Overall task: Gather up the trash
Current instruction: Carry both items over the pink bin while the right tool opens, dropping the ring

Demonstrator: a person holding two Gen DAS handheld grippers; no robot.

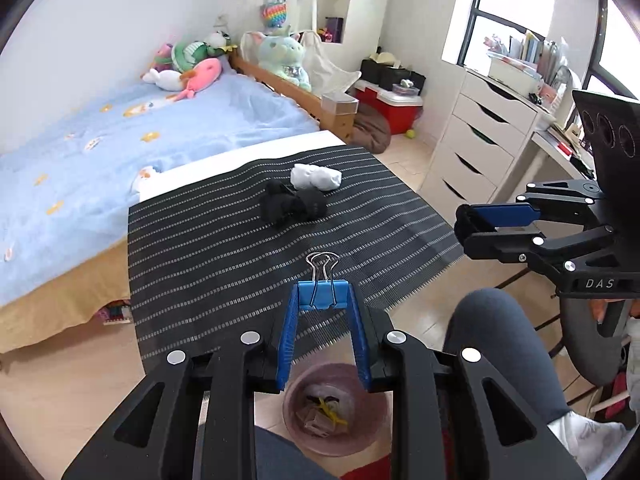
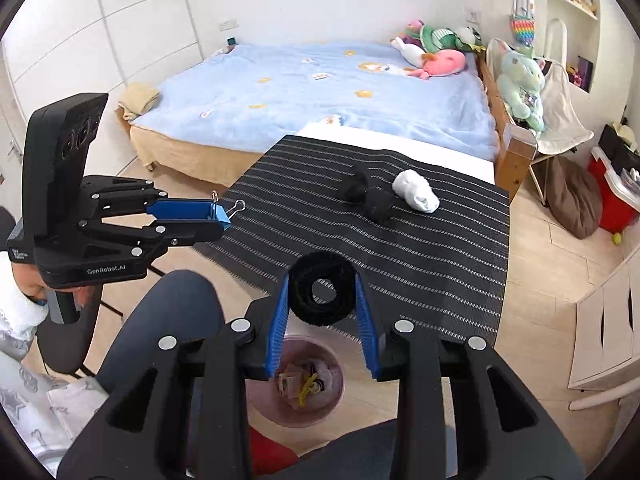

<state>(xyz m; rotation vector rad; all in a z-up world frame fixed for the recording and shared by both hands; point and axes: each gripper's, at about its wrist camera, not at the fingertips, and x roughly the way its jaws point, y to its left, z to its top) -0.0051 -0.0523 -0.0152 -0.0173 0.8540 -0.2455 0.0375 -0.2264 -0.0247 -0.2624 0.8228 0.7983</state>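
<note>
**Both grippers loaded, poised above the bin**

Nearest the viewer, on the floor between the seated person's knees, stands a pink waste bin (image 2: 296, 384) that already holds some scraps, a yellow one among them. It sits directly beneath both tools, at the near edge of a black striped mat (image 1: 224, 248) that covers a low table.

Just above the bin, the left gripper (image 1: 323, 300) is clenched on a blue binder clip (image 1: 322, 294), its wire handles pointing away toward the far side of the mat. To its right, the right gripper (image 2: 321, 294) grasps a black roll of hook-and-loop tape (image 2: 322, 294), ring-shaped with an open centre, pinched between the two blue pads.

Farther along the mat, near its far right part, lie a black rolled sock bundle (image 1: 292, 202) and a white rolled sock bundle (image 1: 316, 176), touching each other. Beyond the table is a bed with a blue quilt (image 2: 320, 88) and soft toys (image 2: 436, 52) at its far right end.

The step in hand looks like the drop: both picked items are carried over the bin. The next move would call for lowering each tool closer to the bin mouth and opening the fingers so the clip and the roll fall inside, not onto the floor or the mat's edge. The two sock bundles would then remain to be judged or collected.
</note>
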